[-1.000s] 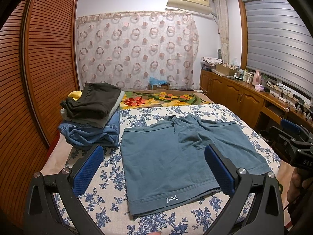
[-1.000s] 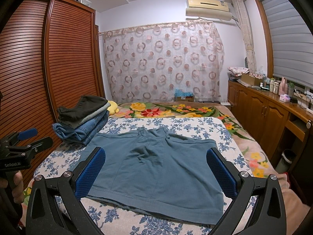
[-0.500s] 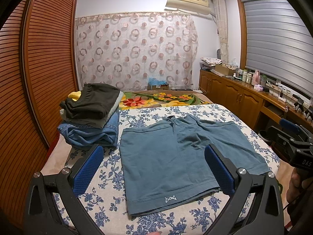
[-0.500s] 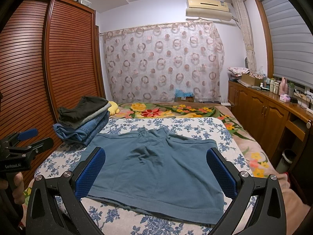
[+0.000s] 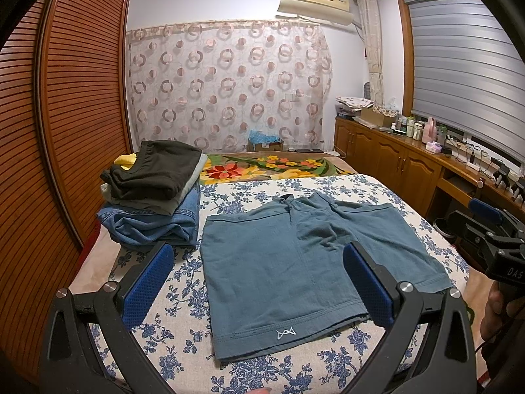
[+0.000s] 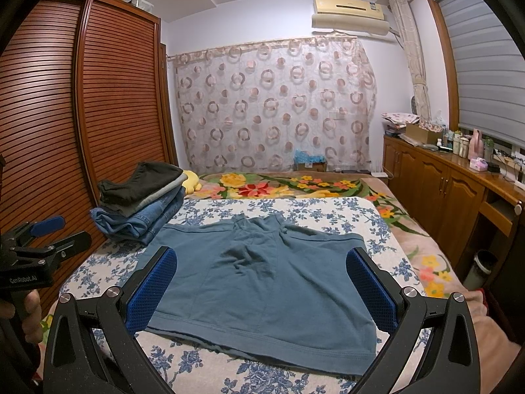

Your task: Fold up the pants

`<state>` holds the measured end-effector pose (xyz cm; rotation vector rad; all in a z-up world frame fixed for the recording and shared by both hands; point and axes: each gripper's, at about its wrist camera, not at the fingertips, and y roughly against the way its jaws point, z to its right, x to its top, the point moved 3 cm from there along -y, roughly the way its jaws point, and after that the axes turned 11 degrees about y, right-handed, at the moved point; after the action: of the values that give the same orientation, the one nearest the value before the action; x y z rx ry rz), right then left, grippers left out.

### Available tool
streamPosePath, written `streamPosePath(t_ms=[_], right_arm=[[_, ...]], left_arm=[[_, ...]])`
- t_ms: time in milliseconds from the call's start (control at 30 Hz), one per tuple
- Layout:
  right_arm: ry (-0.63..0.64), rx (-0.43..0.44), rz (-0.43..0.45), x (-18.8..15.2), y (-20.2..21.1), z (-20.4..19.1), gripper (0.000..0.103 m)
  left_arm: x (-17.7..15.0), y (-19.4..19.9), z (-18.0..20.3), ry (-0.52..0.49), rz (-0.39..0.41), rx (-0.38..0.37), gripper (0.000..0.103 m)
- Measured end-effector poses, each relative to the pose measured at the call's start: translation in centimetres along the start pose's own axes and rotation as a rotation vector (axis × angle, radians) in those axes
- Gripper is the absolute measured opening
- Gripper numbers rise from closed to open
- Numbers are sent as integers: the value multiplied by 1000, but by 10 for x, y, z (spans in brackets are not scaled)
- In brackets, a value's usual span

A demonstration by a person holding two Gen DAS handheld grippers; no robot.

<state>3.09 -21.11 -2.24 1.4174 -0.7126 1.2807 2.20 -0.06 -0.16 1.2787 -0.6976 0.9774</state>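
A pair of blue-grey shorts [image 5: 282, 269] lies spread flat on the bed, waistband at the far end and leg hems toward me; the same shorts [image 6: 262, 282] fill the middle of the right wrist view. My left gripper [image 5: 259, 282] hovers open above the near hem, its blue pads wide apart with nothing between them. My right gripper [image 6: 262, 287] is open too, held over the hem on the other side. Each gripper shows at the edge of the other's view, held by a hand.
A stack of folded clothes [image 5: 154, 193], dark items on top of jeans, sits at the bed's left side by a slatted wooden wardrobe [image 5: 52, 131]. A floral blanket [image 5: 269, 167] lies beyond. Wooden cabinets [image 5: 400, 164] with bottles line the right wall. A bin [image 6: 482, 264] stands on the floor.
Both views have barely shifted; the shorts lie as before and both grippers stay open.
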Motion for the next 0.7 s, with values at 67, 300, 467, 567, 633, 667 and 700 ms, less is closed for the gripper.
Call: streamPosePath(t_ms=[67, 300, 467, 567, 633, 667, 700], right_arm=[[-1, 0, 0, 0, 0, 0, 103], [0, 0, 0, 0, 0, 0, 103], [2, 12, -8, -2, -3, -1, 103], [13, 22, -29, -5, -7, -1, 103], [13, 23, -38, -7, -9, 0, 103], [11, 24, -44, -7, -10, 2, 103], [9, 27, -51, -8, -12, 3, 103]], left_arm=[[0, 0, 0, 0, 0, 1, 103], [0, 0, 0, 0, 1, 0, 103], [2, 2, 5, 1, -15, 2, 103], [-3, 2, 13, 2, -38, 9, 103], [-6, -1, 12, 10, -58, 15, 103], [-7, -4, 12, 13, -68, 18, 103], [-8, -7, 9, 15, -73, 19, 103]])
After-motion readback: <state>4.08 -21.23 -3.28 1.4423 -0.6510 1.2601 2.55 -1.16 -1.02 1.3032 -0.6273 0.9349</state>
